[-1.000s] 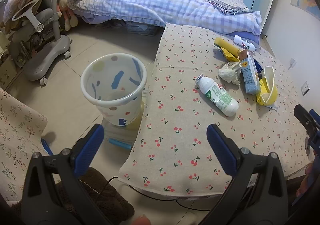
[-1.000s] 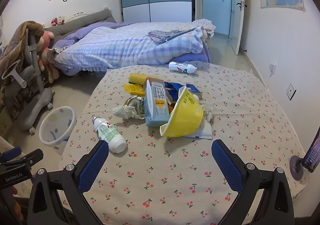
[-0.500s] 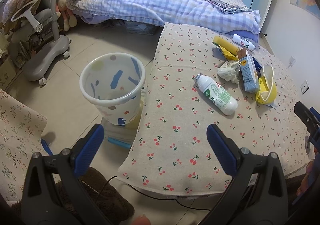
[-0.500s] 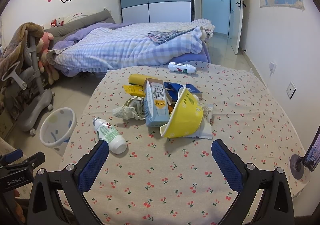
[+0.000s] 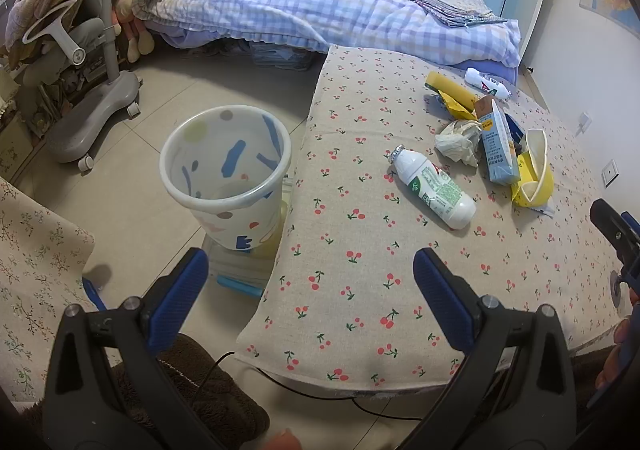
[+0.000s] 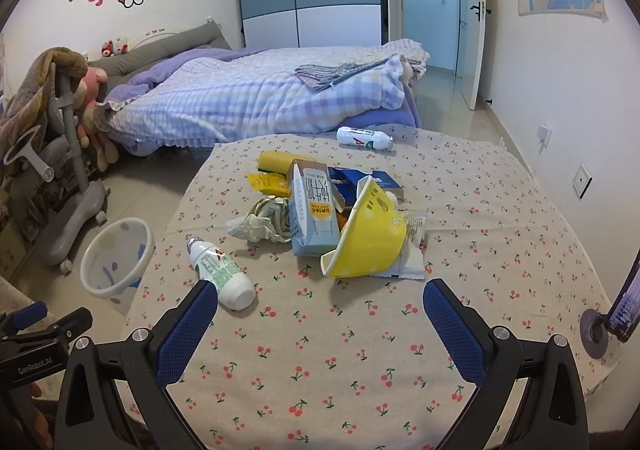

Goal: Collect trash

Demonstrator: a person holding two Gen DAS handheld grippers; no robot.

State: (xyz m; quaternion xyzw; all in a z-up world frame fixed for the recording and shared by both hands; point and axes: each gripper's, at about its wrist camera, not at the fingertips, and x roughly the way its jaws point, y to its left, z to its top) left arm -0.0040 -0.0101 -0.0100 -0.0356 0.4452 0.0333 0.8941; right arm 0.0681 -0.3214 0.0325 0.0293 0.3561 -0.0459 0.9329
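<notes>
Trash lies on the cherry-print table [image 6: 360, 350]: a white bottle with a green label [image 6: 220, 272] [image 5: 434, 185], crumpled paper [image 6: 260, 223] [image 5: 460, 139], a blue milk carton [image 6: 314, 209] [image 5: 496, 141], a tipped yellow paper bowl [image 6: 370, 238] [image 5: 534, 173], yellow wrappers [image 6: 272, 167] and a second white bottle [image 6: 362, 137] at the far edge. A white patterned bin [image 5: 226, 177] [image 6: 116, 262] stands on the floor left of the table. My left gripper [image 5: 310, 276] is open and empty over the table's near-left corner. My right gripper [image 6: 320, 308] is open and empty, short of the pile.
A bed with a checked quilt [image 6: 260, 97] lies beyond the table. A grey wheeled chair [image 5: 80, 61] draped with cloth stands at the left. A second cloth-covered surface [image 5: 32, 258] is at the near left. A screen on a stand [image 6: 608, 314] sits at the table's right edge.
Both grippers have drawn back slightly and stay open. The table, the trash and the bin have shifted a little away in both views.
</notes>
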